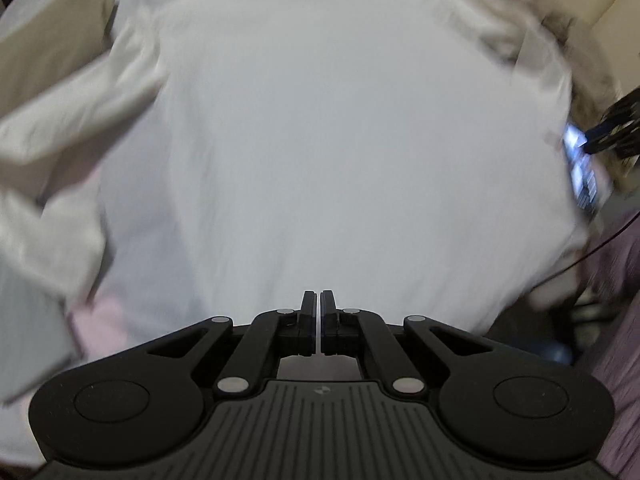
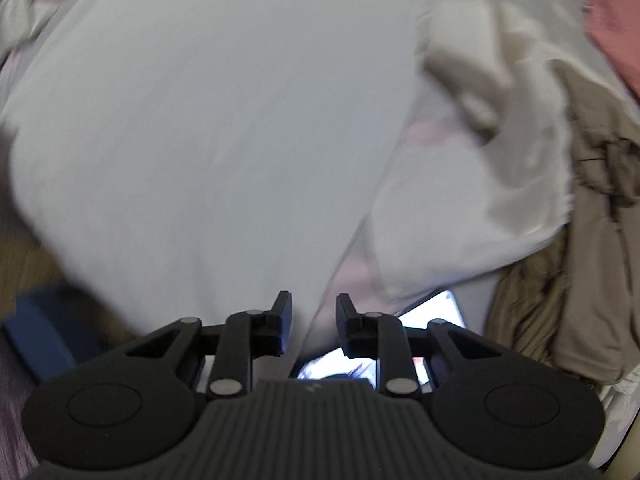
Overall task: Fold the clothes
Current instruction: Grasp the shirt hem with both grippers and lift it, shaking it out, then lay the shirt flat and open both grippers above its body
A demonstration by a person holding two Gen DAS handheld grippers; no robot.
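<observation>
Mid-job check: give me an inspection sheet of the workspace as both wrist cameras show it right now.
Surface: pink sheet showing under the clothes.
Job's things: white shirt spread out flat; images are motion-blurred.
Clutter: cream clothes, tan garment, lit phone beside the shirt, red cloth, blue box.
Grippers: left gripper jaws nearly together, whether on the shirt's hem is unclear; right gripper jaws apart at the shirt's edge.
Cables: thin black cable at right.
Surroundings: wooden floor at left.

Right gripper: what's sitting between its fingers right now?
In the right wrist view, the right gripper is open, and the edge of the white shirt lies in the gap.
</observation>
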